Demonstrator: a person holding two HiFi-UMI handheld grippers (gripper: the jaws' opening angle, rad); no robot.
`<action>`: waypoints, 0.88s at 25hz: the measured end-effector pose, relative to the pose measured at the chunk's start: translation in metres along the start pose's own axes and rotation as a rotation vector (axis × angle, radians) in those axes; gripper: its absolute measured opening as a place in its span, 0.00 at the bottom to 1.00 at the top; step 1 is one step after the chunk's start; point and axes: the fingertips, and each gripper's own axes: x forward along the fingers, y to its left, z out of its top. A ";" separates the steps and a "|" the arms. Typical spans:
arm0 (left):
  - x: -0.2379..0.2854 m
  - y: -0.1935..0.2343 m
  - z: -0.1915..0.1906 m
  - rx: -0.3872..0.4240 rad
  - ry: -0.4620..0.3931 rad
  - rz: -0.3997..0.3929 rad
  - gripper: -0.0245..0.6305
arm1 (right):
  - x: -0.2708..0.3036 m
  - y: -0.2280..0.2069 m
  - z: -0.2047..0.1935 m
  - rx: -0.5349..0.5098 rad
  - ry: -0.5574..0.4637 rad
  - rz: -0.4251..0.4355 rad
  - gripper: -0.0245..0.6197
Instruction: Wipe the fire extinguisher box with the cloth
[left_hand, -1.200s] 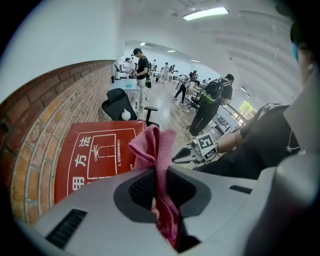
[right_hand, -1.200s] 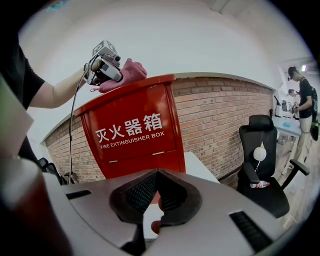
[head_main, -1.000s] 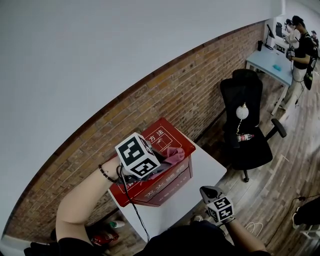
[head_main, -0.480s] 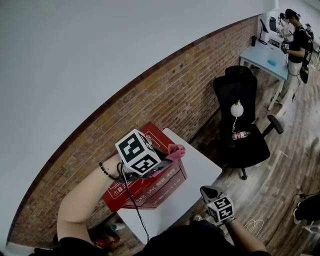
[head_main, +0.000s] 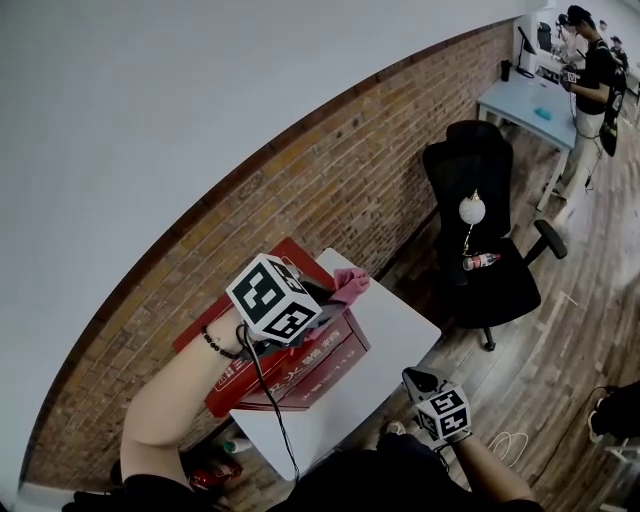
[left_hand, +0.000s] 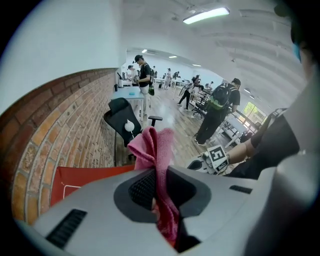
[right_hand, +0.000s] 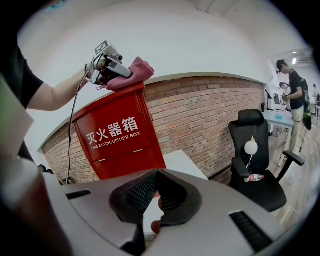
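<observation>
The red fire extinguisher box (head_main: 300, 365) stands against the brick wall, beside a white table. My left gripper (head_main: 328, 296) is over the box's top at its right end, shut on a pink cloth (head_main: 351, 284) that bunches out past the jaws. In the left gripper view the cloth (left_hand: 154, 150) is pinched between the pads, with the red box top (left_hand: 85, 177) below. The right gripper view shows the box front (right_hand: 120, 137), the left gripper (right_hand: 109, 65) and the cloth (right_hand: 134, 72) at the top edge. My right gripper (head_main: 417, 381) hangs low in front of the table, shut and holding nothing.
The white table (head_main: 400, 330) sits right of the box. A black office chair (head_main: 480, 230) with a water bottle (head_main: 481, 262) on its seat stands further right. A person (head_main: 590, 70) stands at a blue table (head_main: 530, 100) in the far corner.
My left gripper has slid the pink cloth across the box's top toward its right end, where the cloth now overhangs the corner. The right gripper has stayed in place.
</observation>
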 end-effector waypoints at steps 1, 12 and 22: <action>-0.002 0.000 0.001 0.013 -0.027 0.030 0.12 | -0.001 0.000 0.000 0.001 -0.005 0.002 0.07; -0.137 -0.052 -0.024 0.033 -0.705 0.452 0.12 | -0.033 0.051 0.065 -0.043 -0.285 0.097 0.07; -0.230 -0.142 -0.185 -0.026 -1.015 0.762 0.12 | -0.064 0.164 0.102 -0.161 -0.400 0.163 0.07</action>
